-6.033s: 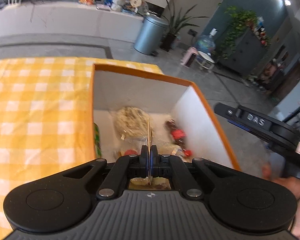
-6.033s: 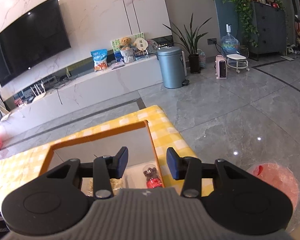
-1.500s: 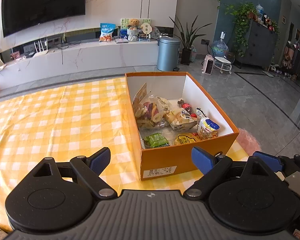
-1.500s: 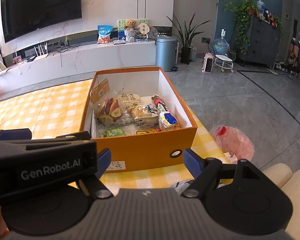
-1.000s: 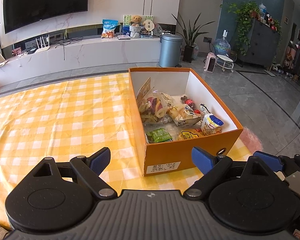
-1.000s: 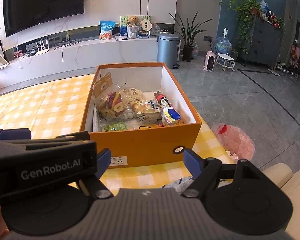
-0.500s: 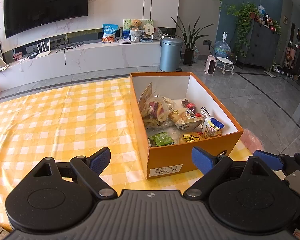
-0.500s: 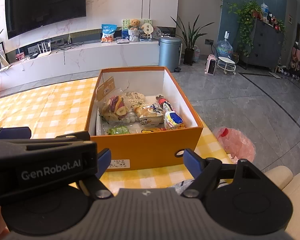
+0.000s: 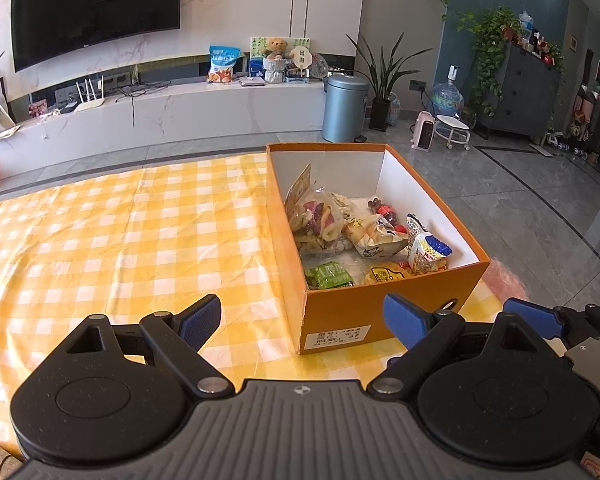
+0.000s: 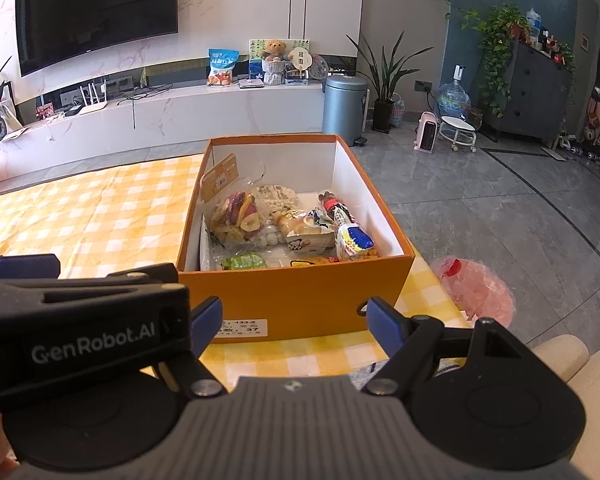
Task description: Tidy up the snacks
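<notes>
An orange box (image 9: 388,304) with white inner walls stands at the right end of the yellow checked table (image 9: 120,240); it also shows in the right wrist view (image 10: 300,292). Several snack packs lie inside: a dried fruit bag (image 9: 314,224), a green pack (image 9: 330,274), a bread pack (image 9: 376,236) and a blue and yellow pack (image 9: 426,250). My left gripper (image 9: 302,320) is open and empty, back from the box's near wall. My right gripper (image 10: 290,320) is open and empty, also before that wall. The left gripper's body (image 10: 80,320) hides the table's lower left in the right wrist view.
A pink plastic bag (image 10: 480,288) lies on the grey floor right of the table. A cream seat (image 10: 580,380) is at the lower right. A white TV bench (image 9: 160,112), a grey bin (image 9: 345,106) and plants stand far behind.
Six seconds ago my left gripper was shut on a snack pack over the box. Now both grippers are open, empty and pulled back. In the last second the views shifted only slightly.
</notes>
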`<move>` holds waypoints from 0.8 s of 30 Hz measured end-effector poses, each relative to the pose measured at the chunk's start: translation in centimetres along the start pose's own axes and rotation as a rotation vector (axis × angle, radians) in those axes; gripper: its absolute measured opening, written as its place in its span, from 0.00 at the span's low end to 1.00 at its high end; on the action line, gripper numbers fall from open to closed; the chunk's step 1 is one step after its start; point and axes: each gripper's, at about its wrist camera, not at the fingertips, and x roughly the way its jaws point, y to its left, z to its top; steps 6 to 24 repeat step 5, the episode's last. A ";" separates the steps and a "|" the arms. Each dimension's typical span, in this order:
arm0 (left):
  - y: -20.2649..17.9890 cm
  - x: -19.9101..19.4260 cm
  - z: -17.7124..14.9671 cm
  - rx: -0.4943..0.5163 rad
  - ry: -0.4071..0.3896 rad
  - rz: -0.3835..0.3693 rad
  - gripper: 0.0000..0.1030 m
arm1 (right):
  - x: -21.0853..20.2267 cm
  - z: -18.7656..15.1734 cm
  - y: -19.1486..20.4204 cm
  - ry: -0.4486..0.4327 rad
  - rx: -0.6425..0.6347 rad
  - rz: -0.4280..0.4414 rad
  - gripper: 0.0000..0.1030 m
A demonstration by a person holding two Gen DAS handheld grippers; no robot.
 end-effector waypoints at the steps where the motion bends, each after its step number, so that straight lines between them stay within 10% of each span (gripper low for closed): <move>1: 0.1 0.0 0.0 0.000 0.000 -0.001 1.00 | 0.0 0.0 0.0 0.001 -0.001 0.000 0.75; 24: 0.2 0.0 0.0 -0.001 -0.002 0.000 1.00 | 0.0 0.0 0.0 -0.001 -0.001 0.001 0.75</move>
